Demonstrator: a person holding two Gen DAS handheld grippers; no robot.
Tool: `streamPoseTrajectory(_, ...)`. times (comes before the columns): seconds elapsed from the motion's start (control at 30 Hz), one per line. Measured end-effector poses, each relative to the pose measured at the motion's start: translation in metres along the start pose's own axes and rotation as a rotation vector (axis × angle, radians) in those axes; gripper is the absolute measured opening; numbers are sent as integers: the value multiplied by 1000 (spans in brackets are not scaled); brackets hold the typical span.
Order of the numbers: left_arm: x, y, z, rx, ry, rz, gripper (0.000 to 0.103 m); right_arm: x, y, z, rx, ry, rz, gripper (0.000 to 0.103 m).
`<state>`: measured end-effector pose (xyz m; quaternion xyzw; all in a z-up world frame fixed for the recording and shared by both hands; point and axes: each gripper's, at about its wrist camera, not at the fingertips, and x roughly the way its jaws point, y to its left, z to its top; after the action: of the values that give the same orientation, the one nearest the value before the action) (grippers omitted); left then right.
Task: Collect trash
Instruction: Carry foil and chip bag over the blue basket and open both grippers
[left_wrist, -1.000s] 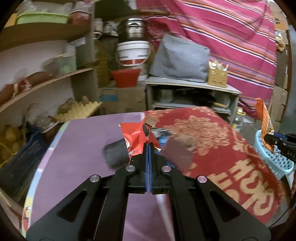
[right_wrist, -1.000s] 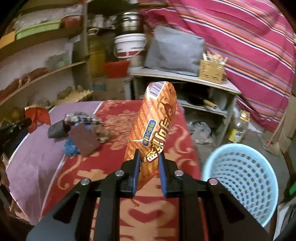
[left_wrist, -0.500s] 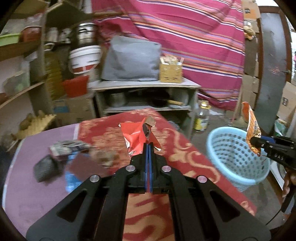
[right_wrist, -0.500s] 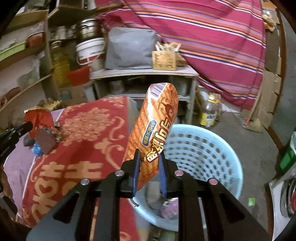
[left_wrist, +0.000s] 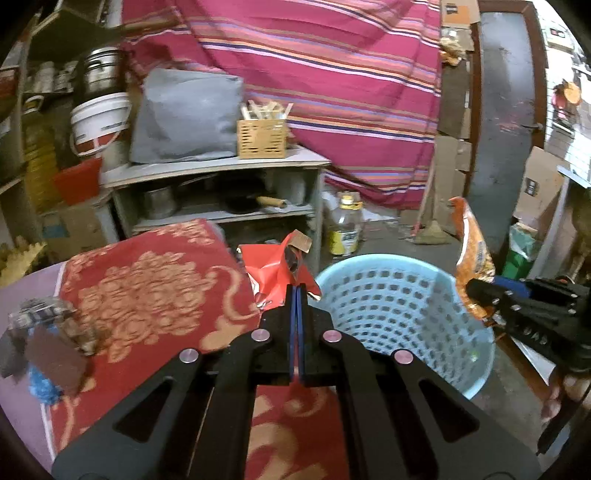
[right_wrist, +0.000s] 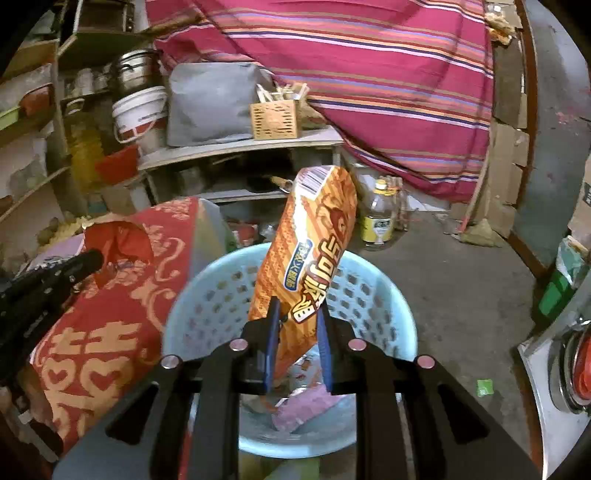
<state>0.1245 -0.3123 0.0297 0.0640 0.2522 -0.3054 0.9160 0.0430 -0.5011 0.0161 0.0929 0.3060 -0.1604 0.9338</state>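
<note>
Striped pink cloth hangs behind the blue basket (left_wrist: 402, 317). Left view: left claw (left_wrist: 296, 291) clamped on red wrapper (left_wrist: 275, 267), short of the basket, over the desk (left_wrist: 147, 280); releasing here risks missing.

Right view: right claw (right_wrist: 297, 321) pinches orange snack bag (right_wrist: 310, 273) above the basket (right_wrist: 384, 295); the tall bag could catch on the rim.

A cluttered home storeroom: shelves (right_wrist: 44, 122) of pots (left_wrist: 101, 72), a white bucket (left_wrist: 99, 118), cardboard boxes (left_wrist: 539, 188) and a striped cloth (right_wrist: 388, 81) hung behind.
</note>
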Motion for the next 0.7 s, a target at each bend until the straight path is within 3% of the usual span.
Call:
streamPoseTrajectory(0.37, 43, -35, -7, -14, 73, -68, 1, 4, -28, 0, 57, 9, -18, 19)
streamPoseTrajectory(0.47, 46, -37, -9, -14, 99, -48, 34, 7, -29, -1, 57, 18, -18, 19)
streamPoseTrajectory(0.63, 36, -25, -6, -22, 82, -4, 51, 10, -27, 0, 54, 24, -19, 19)
streamPoseTrajectory(0.7, 27, -15, -4, -38, 57, 44, 71, 11, -25, 1, 51, 25, -18, 19)
